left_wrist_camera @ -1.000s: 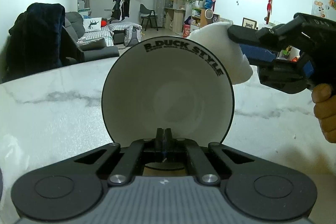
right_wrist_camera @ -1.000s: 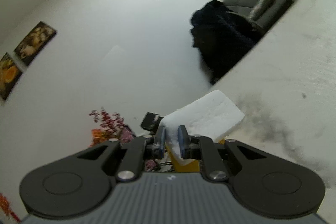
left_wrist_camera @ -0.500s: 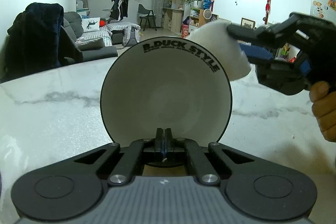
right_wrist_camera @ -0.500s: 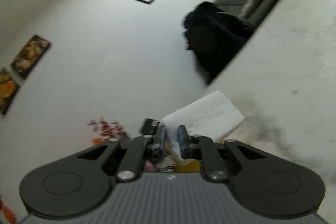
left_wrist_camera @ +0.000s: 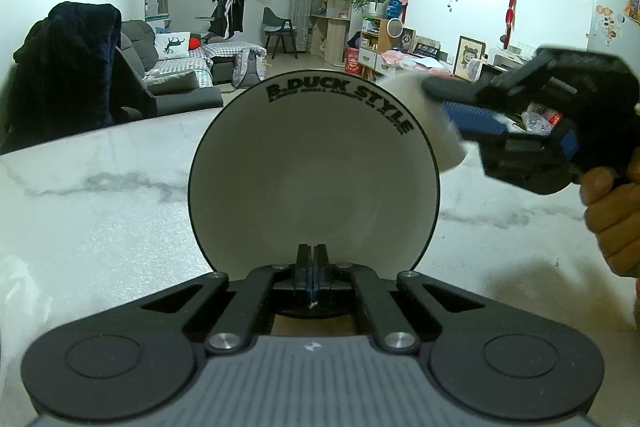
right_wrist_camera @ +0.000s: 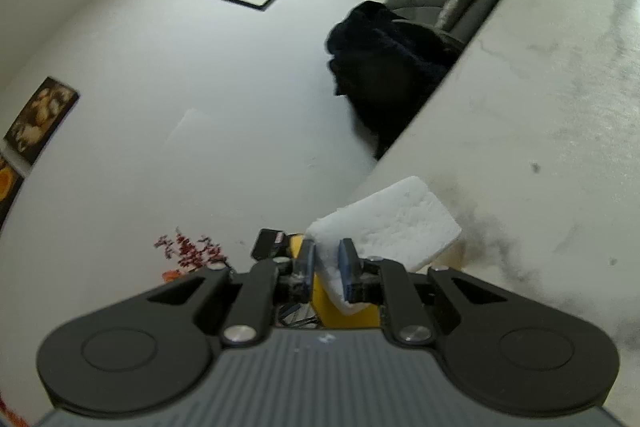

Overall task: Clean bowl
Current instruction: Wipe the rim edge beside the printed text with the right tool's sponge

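Left gripper [left_wrist_camera: 311, 269] clamped on near rim of white bowl [left_wrist_camera: 314, 171], held tipped on edge above marble table [left_wrist_camera: 100, 211], inside facing the camera. Right gripper [right_wrist_camera: 327, 267] clamped on white sponge [right_wrist_camera: 384, 227], sponge just behind bowl's upper right rim; contact unclear.
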Tool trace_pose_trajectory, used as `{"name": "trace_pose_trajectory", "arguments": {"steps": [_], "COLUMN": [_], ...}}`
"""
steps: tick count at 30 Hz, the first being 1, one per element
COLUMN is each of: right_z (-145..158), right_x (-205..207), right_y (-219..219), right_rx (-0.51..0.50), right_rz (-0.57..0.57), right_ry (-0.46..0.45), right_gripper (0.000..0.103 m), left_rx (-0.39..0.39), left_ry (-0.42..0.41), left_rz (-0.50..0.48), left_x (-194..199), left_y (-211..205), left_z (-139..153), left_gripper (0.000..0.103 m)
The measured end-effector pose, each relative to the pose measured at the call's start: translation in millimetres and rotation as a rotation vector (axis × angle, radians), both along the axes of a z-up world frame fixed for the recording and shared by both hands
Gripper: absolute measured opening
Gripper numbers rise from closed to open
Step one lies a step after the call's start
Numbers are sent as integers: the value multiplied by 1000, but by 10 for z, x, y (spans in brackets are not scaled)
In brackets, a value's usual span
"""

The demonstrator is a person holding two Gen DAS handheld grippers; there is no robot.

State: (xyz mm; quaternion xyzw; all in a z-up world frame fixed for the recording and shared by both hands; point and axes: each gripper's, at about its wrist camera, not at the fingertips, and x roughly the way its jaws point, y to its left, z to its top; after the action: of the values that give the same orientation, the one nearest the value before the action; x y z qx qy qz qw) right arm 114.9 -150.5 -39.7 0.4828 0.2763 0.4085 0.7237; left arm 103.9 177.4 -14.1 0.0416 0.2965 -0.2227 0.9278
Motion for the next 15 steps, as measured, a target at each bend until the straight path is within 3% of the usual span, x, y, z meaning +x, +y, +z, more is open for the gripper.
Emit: {"name": "trace_pose_trajectory", "arguments": {"steps": [4, 12, 15], "right_z": [48, -86, -50], "right_x": [-18, 69, 41], "right_y": [39, -23, -13], "right_rx": [-1, -34, -29], "right_rz": [18, -34, -18], "right_ry": [-43, 51, 29], "right_gripper": [14, 14, 14], "left_rx": [-4, -8, -12], "left_ry": [1, 1, 4], "left_rz": [0, -2, 1], "left_x": [-6, -20, -3], "left_y": [-15, -4, 17], "left_z": [0, 12, 11], "left_gripper": [0, 0, 0]}}
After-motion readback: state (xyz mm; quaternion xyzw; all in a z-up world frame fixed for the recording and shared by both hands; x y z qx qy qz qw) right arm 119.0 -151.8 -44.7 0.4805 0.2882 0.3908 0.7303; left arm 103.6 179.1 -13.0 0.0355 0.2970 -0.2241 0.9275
